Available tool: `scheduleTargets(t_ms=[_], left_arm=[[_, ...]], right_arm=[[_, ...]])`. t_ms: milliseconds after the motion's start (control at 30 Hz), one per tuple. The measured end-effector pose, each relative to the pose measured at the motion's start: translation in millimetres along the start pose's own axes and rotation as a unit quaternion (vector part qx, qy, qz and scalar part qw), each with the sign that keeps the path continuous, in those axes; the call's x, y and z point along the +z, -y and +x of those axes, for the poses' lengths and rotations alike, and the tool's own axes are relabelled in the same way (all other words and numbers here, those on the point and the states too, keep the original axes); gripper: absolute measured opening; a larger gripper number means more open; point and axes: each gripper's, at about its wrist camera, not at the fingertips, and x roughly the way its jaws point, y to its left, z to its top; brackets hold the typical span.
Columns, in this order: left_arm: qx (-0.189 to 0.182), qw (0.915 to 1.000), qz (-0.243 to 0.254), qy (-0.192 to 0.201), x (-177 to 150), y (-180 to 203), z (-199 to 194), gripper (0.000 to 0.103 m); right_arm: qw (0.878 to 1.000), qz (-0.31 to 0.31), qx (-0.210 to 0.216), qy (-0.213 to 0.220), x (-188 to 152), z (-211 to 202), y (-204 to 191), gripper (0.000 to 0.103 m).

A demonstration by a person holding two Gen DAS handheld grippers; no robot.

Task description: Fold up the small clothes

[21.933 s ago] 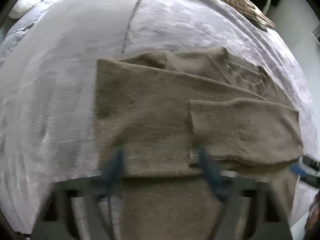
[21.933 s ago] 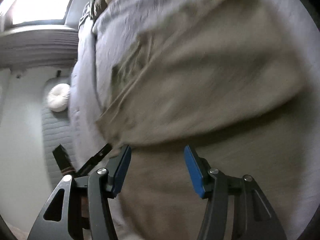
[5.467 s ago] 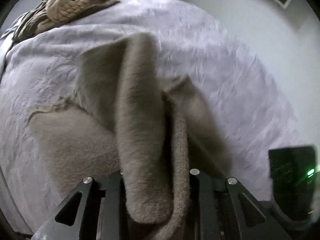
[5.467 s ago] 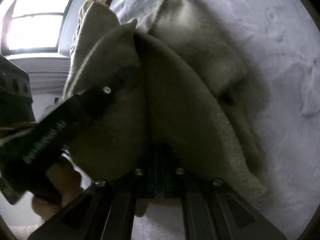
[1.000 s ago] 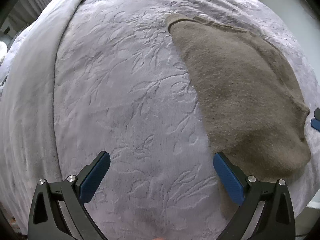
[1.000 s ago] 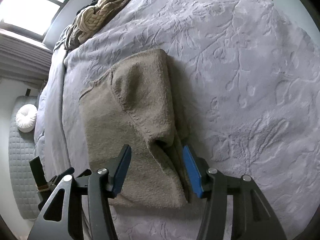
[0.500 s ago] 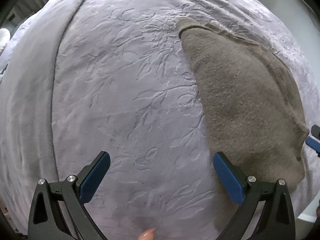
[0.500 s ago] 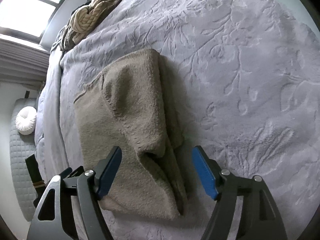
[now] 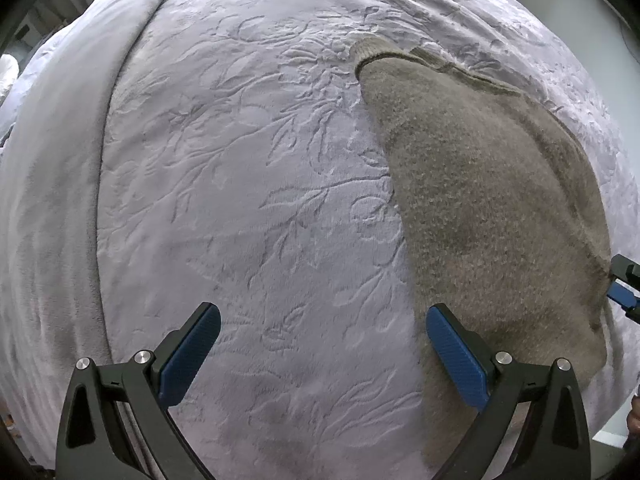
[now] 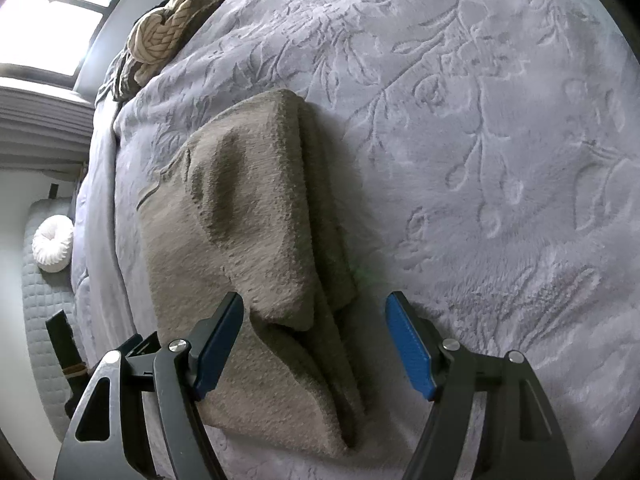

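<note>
Left wrist view: While the left gripper (image 9: pixel 322 354) hovers with jaws spread and empty over the bedspread (image 9: pixel 224 184), the folded sweater (image 9: pixel 492 208) lies at 2 o'clock, its edge just beside the right-hand pad.
Right wrist view: The right gripper (image 10: pixel 316 346) hangs with jaws spread, holding nothing; the sweater (image 10: pixel 248 216) lies from 10 o'clock down between the pads.
Handling: Soft, light, limp knit, likely to sag and unfold.
Hold: Best pinched through all layers at the thick folded edge (image 10: pixel 316 208).
</note>
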Motion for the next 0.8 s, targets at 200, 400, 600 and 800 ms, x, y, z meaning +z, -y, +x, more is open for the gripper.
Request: scheduleTargets(t_ms=[200, 400, 600, 800], left_arm=[[-0.024, 0.9996, -0.008, 0.012, 9, -13, -13, 0.103], [-0.073, 0.997, -0.019, 0.014, 25, -16, -16, 0.103], [-0.161, 0.9868, -0.008, -0.018, 37, 6, 10, 0.103], [-0.193, 0.9807, 0.008, -0.029, 45, 29, 27, 0.103]], right_arm=[[1.0, -0.004, 0.002, -0.003, 4, 2, 1, 0.077], [0.999, -0.001, 0.042, -0.012, 12, 7, 7, 0.077], [0.993, -0.004, 0.105, -0.044, 28, 28, 13, 0.079], [0.987, -0.03, 0.135, -0.082, 43, 52, 2, 0.081]])
